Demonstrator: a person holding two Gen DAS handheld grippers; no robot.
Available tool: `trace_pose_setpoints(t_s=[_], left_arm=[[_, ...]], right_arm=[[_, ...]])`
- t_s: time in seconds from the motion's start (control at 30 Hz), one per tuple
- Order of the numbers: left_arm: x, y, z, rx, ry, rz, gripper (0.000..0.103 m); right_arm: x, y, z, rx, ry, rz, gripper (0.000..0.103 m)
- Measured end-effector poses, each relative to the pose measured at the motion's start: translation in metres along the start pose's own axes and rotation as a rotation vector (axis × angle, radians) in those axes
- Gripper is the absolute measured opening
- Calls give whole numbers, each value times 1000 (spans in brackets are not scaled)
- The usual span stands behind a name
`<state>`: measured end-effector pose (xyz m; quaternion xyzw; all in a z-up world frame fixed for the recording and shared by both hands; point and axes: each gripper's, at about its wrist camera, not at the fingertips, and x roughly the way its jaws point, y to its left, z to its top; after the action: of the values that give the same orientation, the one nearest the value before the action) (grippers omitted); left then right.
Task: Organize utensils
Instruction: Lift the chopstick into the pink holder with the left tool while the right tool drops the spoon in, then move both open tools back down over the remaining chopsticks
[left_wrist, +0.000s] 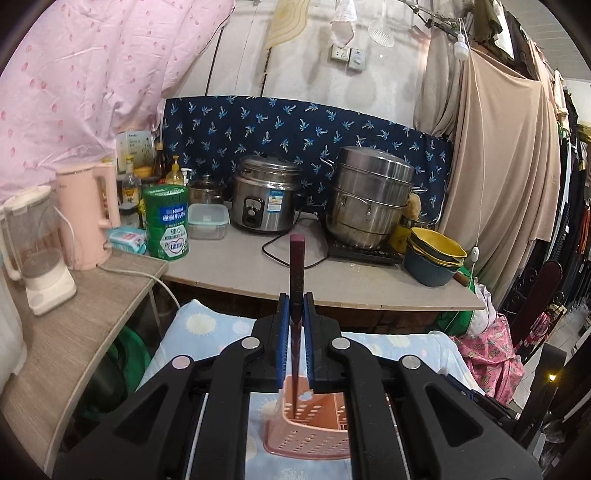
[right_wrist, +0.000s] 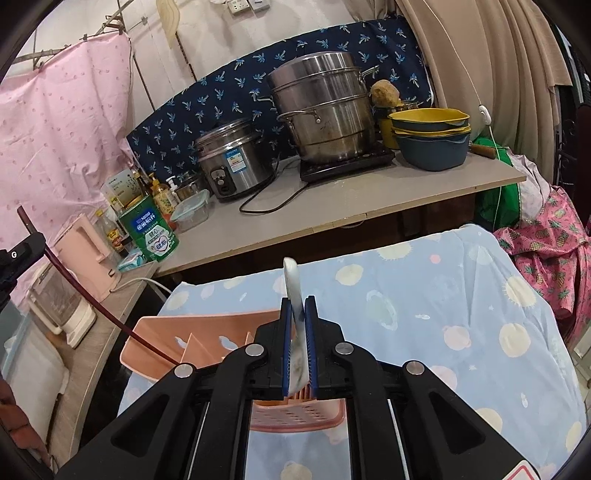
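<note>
Your left gripper (left_wrist: 295, 314) pinches a dark red chopstick (left_wrist: 296, 266), its tip inside the pink utensil caddy (right_wrist: 207, 332). Your right gripper (right_wrist: 298, 317) clamps a white spoon (right_wrist: 293, 291) above the caddy. Releasing either tilted could tip that light caddy.

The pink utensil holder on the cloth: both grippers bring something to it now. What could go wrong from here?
1. The left gripper holds the dark chopsticks far from their lower tips, which already enter the pink holder; they might lever and tip it on the soft blue cloth.
2. The white spoon sits slanted in the right gripper and could slip.
3. The two grippers may collide.
</note>
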<state>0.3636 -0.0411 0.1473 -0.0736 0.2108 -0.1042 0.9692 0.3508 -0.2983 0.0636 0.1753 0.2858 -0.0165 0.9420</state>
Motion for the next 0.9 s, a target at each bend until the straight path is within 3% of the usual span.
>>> trace_pose_setpoints(t_s=[0.07, 0.1, 0.23, 0.33, 0.6, 0.9], left_arm=[[-2, 1, -2, 5, 6, 7, 20], [-5, 1, -3, 11, 7, 14, 23], [-24, 5, -8, 7, -11, 28, 48], [-44, 9, -11, -2, -17, 29, 57], [-107, 15, -50, 39, 10, 30, 67], [-147, 37, -145, 31, 213, 35, 67]], right_arm=[[-7, 1, 0, -3, -11, 0, 26], [-11, 2, 0, -1, -19, -2, 28], [-37, 2, -3, 5, -39, 13, 32], [-61, 4, -10, -3, -48, 21, 35], [-132, 0, -57, -6, -21, 61, 45], [-186, -22, -162, 0, 111, 20, 46]])
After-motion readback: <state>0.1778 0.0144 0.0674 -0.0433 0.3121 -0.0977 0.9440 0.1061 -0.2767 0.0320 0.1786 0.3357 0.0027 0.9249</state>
